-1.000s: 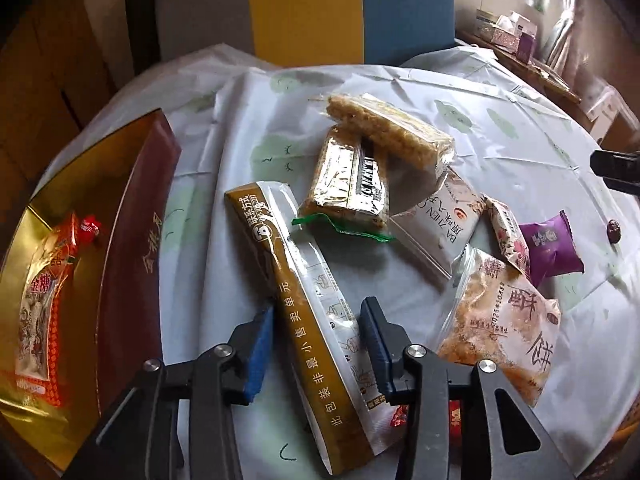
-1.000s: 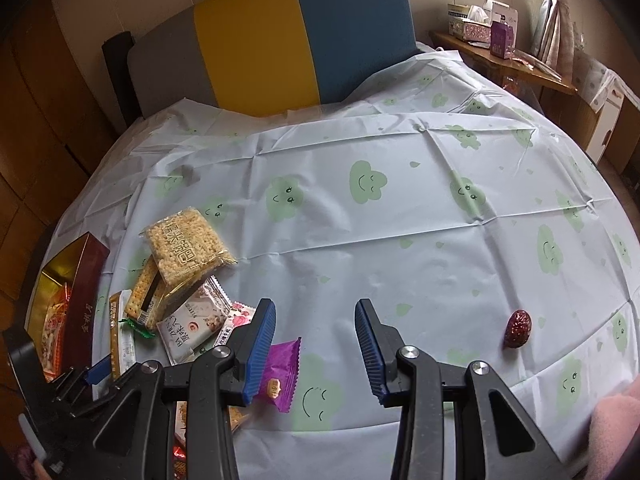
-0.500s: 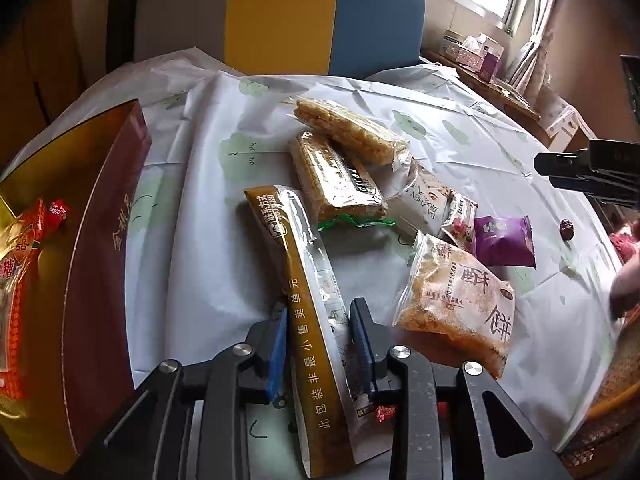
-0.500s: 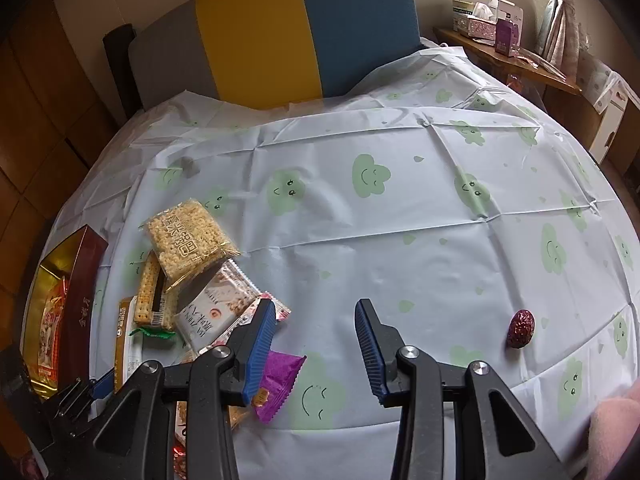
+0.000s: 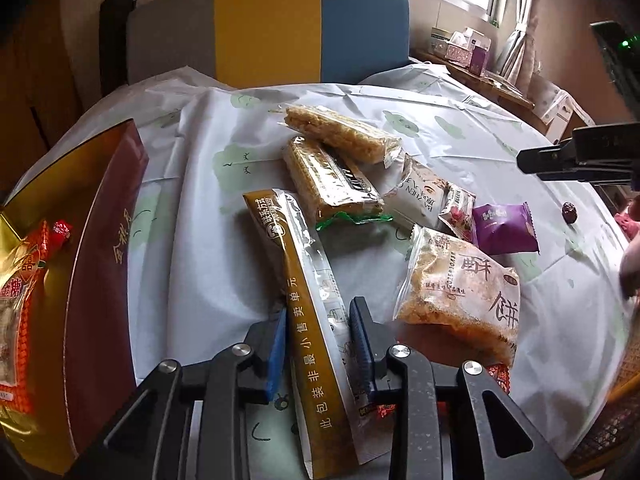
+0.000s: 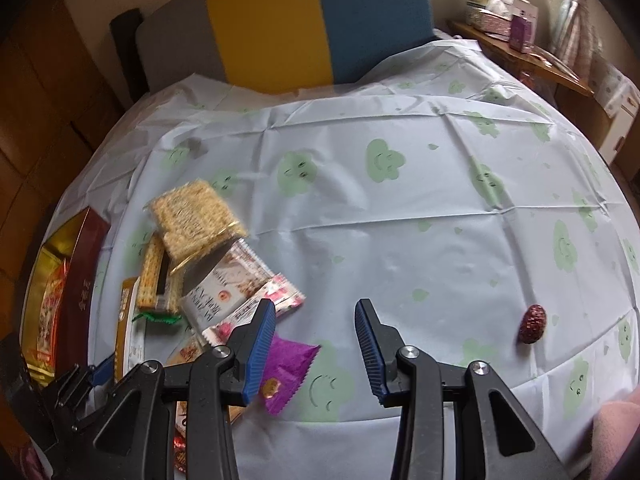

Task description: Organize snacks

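A long gold-and-silver snack packet [image 5: 308, 320] lies lengthwise between the blue pads of my left gripper [image 5: 318, 340], which is shut on its near half. Behind it lies a heap of snacks: a cracker pack [image 5: 332, 184], a rice-crisp pack [image 5: 344, 132], a white packet [image 5: 420, 196], a pastry bag [image 5: 460, 288] and a purple packet [image 5: 504, 228]. My right gripper [image 6: 316, 344] hangs open over bare tablecloth, with the purple packet [image 6: 288, 364] just beside its left finger. A maroon-and-gold box [image 5: 100, 280] at the left holds a red candy bag [image 5: 24, 280].
A red date [image 6: 533, 323] lies alone on the cloth at the right. A grey, yellow and blue chair back [image 5: 280, 28] stands behind the round table. A wooden shelf [image 5: 492, 80] with small boxes runs along the far right wall. A pink sleeve [image 6: 616, 432] shows at the lower right.
My left gripper's jaws have closed from wide apart onto the long gold packet, and its view has tilted up a little. The right gripper has stayed open and almost still.
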{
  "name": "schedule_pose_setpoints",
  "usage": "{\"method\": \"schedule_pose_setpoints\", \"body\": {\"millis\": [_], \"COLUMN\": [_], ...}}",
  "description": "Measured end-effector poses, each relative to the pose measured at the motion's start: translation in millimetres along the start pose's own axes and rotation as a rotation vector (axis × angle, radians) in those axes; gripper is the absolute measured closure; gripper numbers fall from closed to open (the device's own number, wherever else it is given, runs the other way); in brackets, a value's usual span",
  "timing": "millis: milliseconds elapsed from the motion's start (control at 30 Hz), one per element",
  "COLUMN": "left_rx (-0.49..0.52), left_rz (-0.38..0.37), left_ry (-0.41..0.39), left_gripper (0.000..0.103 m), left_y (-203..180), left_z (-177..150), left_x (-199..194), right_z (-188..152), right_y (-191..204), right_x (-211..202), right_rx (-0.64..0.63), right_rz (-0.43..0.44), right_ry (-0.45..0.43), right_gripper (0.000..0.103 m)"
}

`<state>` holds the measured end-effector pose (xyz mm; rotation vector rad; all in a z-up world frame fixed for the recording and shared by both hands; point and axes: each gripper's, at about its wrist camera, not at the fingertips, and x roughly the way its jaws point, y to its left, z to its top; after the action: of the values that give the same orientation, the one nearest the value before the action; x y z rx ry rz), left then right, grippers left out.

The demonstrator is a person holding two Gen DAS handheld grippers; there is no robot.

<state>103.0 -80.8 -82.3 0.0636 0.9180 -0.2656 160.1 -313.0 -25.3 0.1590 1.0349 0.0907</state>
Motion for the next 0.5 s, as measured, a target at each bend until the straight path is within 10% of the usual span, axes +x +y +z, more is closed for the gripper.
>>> {"method": "schedule_pose_setpoints", "body": {"millis": [500], "left_rx": [-0.023], "left_rz": [-0.024], "left_ry": [-0.035], "left_gripper": [0.072], "left_y": [5.0], "left_z": [-7.1], "left_x": [-3.2], "right_z": [3.6], "right_y": [58.8], "right_x": [17.2], "right_rx": [-0.171], "right_rz": [0.21], "right_ry": [0.084], "right_gripper": [0.038]}}
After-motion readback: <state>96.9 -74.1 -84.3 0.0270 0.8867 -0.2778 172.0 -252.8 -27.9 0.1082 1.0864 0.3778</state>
